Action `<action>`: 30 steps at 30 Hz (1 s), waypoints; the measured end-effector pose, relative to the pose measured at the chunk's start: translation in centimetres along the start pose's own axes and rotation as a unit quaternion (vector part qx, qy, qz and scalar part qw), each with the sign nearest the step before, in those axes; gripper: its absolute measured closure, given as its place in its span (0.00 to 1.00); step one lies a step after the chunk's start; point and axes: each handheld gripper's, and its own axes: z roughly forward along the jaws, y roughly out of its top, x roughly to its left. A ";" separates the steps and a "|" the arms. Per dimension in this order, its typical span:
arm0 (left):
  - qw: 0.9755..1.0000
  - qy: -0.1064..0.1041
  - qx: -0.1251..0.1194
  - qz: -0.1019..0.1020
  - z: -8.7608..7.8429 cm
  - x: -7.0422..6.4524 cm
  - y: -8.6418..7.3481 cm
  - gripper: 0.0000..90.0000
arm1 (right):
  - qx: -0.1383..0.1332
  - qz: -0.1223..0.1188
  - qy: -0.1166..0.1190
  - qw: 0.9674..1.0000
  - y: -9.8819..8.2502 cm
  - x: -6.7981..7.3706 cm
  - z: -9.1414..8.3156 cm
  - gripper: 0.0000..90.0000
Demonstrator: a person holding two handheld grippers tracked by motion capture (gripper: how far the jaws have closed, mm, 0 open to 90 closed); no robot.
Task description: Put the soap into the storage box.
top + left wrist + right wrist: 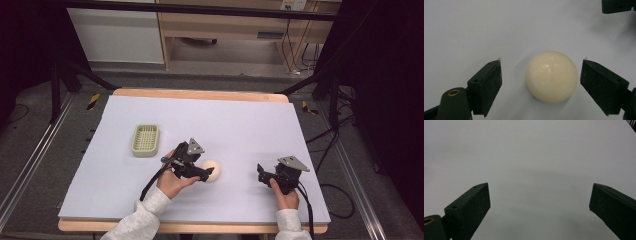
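My left gripper [541, 82] is spread wide around the smooth cream-coloured ball [551, 76], a jaw on each side, neither touching it. The ball rests on the counter [240, 125], right of the pale green slatted plastic tray [145, 140]. My right gripper [539, 207], farther right of the ball, gapes with nothing between its jaws.

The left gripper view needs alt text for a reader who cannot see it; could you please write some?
A cream-coloured ball rests on a pale table surface between the open black jaws of the left gripper, touching neither jaw. Part of the other gripper shows at the top right corner.
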 end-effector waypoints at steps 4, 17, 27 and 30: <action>1.000 -0.002 0.004 0.002 0.3 -0.2 0.0 0.19 | 0.000 0.000 0.000 1.000 0.0 0.0 0.0 0.04; 1.000 -0.007 0.014 0.005 1.3 -0.7 0.2 0.18 | 0.000 0.000 0.000 1.000 0.0 0.0 0.0 0.04; 1.000 -0.004 0.022 0.005 2.1 -1.0 0.2 0.16 | 0.000 -0.002 0.000 1.000 0.0 0.0 0.0 0.04; 1.000 -0.005 0.024 0.005 2.3 -1.1 0.3 0.16 | 0.001 -0.001 0.001 1.000 0.0 0.0 0.0 0.04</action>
